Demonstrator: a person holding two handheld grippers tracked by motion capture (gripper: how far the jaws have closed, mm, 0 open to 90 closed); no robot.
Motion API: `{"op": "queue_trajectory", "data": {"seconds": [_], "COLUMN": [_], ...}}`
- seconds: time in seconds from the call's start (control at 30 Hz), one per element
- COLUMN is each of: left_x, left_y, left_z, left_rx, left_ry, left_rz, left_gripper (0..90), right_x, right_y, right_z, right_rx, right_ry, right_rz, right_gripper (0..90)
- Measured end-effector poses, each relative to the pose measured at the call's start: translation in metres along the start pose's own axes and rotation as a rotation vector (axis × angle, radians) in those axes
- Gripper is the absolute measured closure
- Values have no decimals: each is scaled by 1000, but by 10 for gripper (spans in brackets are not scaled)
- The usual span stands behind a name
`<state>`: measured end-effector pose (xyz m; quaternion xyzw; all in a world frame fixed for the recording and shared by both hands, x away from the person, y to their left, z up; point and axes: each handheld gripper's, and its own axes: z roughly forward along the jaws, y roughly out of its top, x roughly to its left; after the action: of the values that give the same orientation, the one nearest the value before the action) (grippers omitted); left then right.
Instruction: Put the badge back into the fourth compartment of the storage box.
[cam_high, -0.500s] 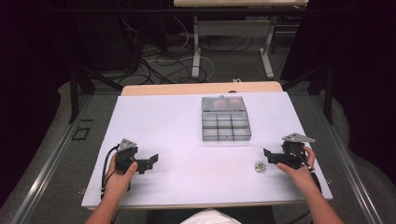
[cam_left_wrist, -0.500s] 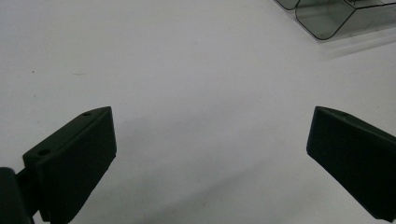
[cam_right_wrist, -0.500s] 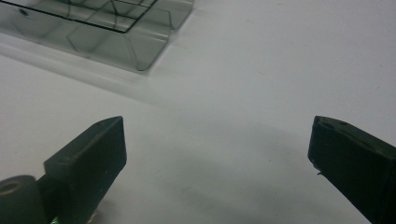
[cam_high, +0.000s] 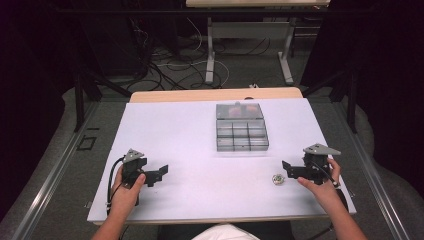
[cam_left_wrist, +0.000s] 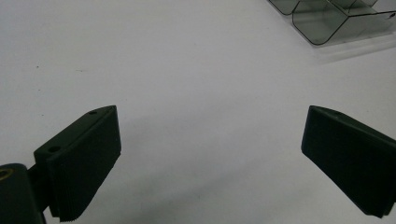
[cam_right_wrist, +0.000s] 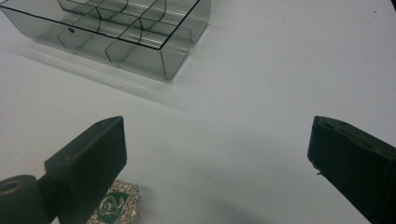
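Observation:
A small silver badge with a green centre (cam_high: 277, 179) lies on the white table (cam_high: 190, 130) near the front right. In the right gripper view the badge (cam_right_wrist: 114, 205) sits just behind the left jaw, outside the gap. My right gripper (cam_high: 289, 170) (cam_right_wrist: 218, 123) is open wide, with bare table between its jaws. At the front left, my left gripper (cam_high: 157, 175) (cam_left_wrist: 211, 114) is also open and holds nothing. A clear compartment box (cam_high: 241, 127) stands mid-table, beyond both grippers; its corner (cam_left_wrist: 336, 21) (cam_right_wrist: 140, 28) is visible in each gripper view.
The box's far section holds reddish items (cam_high: 239, 109) under a lid. A wooden strip (cam_high: 215, 94) runs along the table's far edge. Beyond it are desk legs and cables on the floor. A hand holds each gripper near the front edge.

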<state>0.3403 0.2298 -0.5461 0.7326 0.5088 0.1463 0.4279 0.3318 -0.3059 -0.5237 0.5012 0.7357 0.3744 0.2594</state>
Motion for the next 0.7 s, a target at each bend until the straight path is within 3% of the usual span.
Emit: {"op": "queue_trajectory", "data": {"seconds": [0.1,0.13,0.3,0.4,0.7], "left_x": [-1,-1,-3,-4,-5], "left_y": [0,1,2,2,3], "left_z": [0,-1,-1,1,3], "left_rx": [-4,-4,8,-6,18], "left_ry": [-6,-3,-13,-9,-21], "left_rz": [-1,8,12,17,20], "left_gripper": [45,46,46,46,46], "right_x": [2,2,8,15,22], "right_y": [1,2,0,-5,-10], "right_z": [-1,-4,-9,-15,-13], "right_rx": [-1,-5,-4,19,54], "right_ry": [-5,4,29,55,91], "right_rz": [-11,-35,-47,-75,-109], "right_gripper": [50,68,93,152,171]}}
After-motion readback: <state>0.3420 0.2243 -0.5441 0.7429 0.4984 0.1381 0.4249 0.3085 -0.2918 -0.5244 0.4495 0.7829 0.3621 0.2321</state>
